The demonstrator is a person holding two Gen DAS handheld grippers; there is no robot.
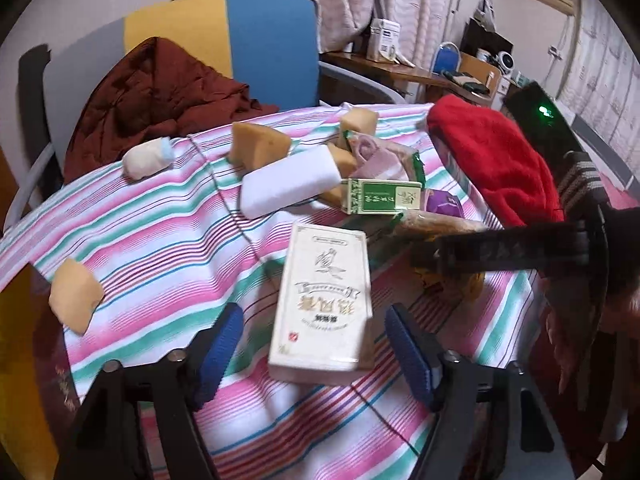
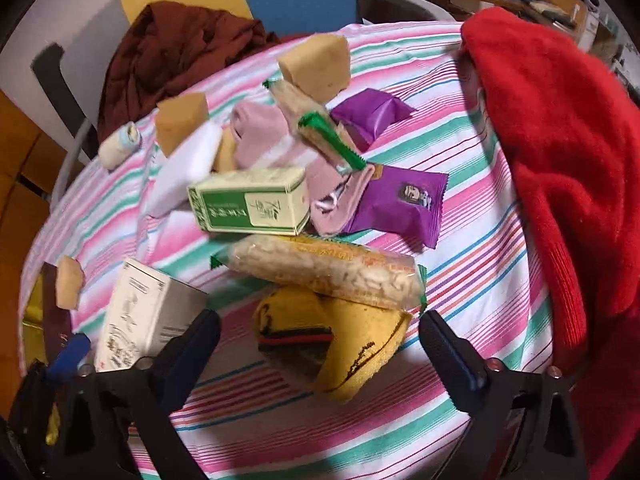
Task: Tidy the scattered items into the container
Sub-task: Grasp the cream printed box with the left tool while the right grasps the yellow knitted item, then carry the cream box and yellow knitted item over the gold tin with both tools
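A round table under a pink, green and white striped cloth [image 1: 132, 240] is littered with small items.

The left gripper [image 1: 316, 354] hangs released, its blue-padded jaws spread wide on either side of a cream carton [image 1: 324, 304] printed with Chinese characters; neither pad touches it. The carton stands tilted between the jaws, its near end closest to the camera.

The right gripper [image 2: 320, 340] is likewise spread and holds nothing. Between its jaws lies a yellow sock [image 2: 340, 340] with dark stripes, and just beyond the sock, overlapping its far edge, a clear packet of rice crackers [image 2: 324, 274]. Further ahead sit a green and white box [image 2: 252, 206], a pink sock [image 2: 256, 136], two purple snack packets [image 2: 400, 204], tan sponge blocks [image 2: 316, 66] and a white sponge [image 2: 180, 184]. To the right, a red knitted cloth [image 2: 560, 160] drapes over what may be the container; its rim is hidden, so this is uncertain.

Risks: the tilted carton could tip or skid on the loose cloth if one pad meets it first. Closing on the sock could also snag the cracker packet and drag it along.
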